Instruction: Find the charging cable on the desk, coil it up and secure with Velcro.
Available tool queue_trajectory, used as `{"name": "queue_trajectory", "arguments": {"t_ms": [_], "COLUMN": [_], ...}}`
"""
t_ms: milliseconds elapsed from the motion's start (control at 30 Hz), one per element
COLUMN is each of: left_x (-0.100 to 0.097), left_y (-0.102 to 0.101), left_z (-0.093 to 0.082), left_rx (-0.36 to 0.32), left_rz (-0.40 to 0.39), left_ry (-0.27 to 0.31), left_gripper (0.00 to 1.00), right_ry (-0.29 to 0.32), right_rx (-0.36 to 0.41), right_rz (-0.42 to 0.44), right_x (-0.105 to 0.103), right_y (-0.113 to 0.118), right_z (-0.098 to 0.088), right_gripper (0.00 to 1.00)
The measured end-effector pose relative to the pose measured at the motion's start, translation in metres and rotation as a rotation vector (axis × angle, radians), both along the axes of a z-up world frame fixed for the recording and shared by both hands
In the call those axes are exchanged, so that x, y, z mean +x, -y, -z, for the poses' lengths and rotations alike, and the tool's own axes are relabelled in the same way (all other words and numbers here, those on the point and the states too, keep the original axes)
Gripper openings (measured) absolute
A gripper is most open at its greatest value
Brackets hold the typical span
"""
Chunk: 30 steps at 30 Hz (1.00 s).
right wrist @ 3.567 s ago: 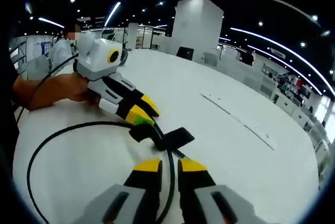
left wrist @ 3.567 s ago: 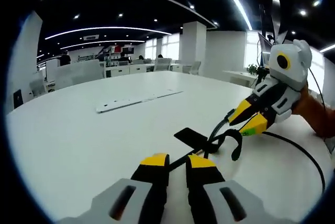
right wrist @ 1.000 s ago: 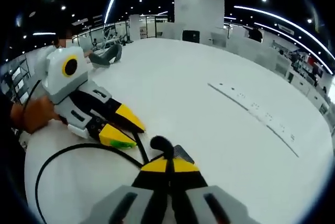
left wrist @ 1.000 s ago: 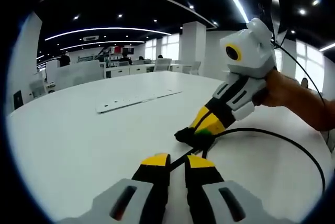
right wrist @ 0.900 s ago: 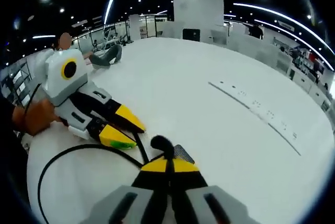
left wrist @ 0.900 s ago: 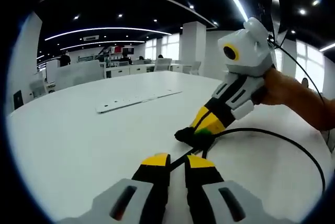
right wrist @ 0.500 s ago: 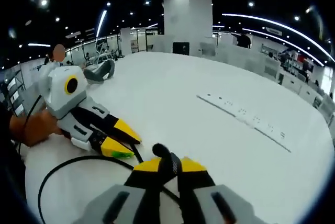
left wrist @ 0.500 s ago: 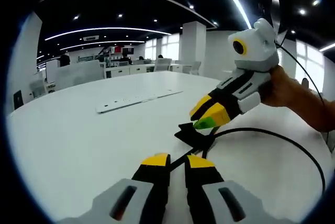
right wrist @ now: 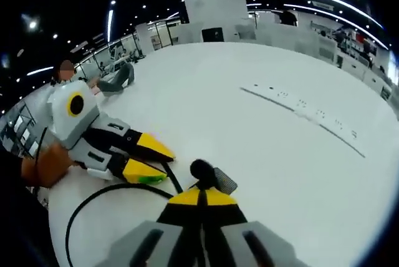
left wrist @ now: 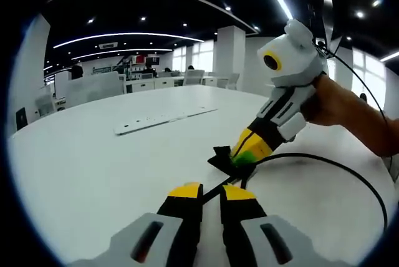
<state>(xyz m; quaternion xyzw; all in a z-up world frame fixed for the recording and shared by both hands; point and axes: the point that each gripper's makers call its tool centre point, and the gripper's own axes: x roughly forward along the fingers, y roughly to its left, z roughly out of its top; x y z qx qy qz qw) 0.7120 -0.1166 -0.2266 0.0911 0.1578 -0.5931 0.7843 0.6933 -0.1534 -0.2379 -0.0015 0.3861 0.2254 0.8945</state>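
Right gripper [right wrist: 201, 197] just dropped back down, clamped on the strap [right wrist: 212, 178]; left gripper [left wrist: 211, 192] pinches the cable [left wrist: 324, 162]. Wrapping's underway.

– What's in the right gripper view?
– The right gripper [right wrist: 201, 197], jaws pressed together over a black Velcro strap [right wrist: 212, 177] on a white table [right wrist: 262, 136].
– And to the left?
– The left gripper [right wrist: 148, 159], hand-held, beside a looping black cable [right wrist: 103, 195].
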Motion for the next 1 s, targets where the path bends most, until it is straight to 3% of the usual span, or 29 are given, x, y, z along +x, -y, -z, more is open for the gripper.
{"name": "queue_trajectory", "arguments": {"t_ms": [167,400,567,667,1000], "left_x": [0.0,0.0,0.0,0.0,0.001], "left_y": [0.0,0.0,0.0,0.0,-0.001], "left_z": [0.0,0.0,0.001,0.001,0.0], "left_rx": [-0.002,-0.001,-0.002,-0.003,-0.005], "left_rz": [-0.001,-0.001,0.0,0.0,0.001], "left_ry": [-0.001,0.0,0.0,0.0,0.0], "left_gripper": [0.12,0.12,0.12,0.12,0.12], "right_ry": [0.015,0.131,0.161,0.187,0.205], "right_rx": [-0.009,0.042,0.077,0.058,0.08], "right_rz": [-0.018,0.028,0.05,0.049,0.092], "right_x": [0.002,0.01,0.015,0.019,0.032], "right_y": [0.001,0.006,0.011,0.013,0.016], "right_z": [0.0,-0.001,-0.002,-0.002,-0.002], "right_gripper": [0.02,0.02,0.02,0.02,0.02]}}
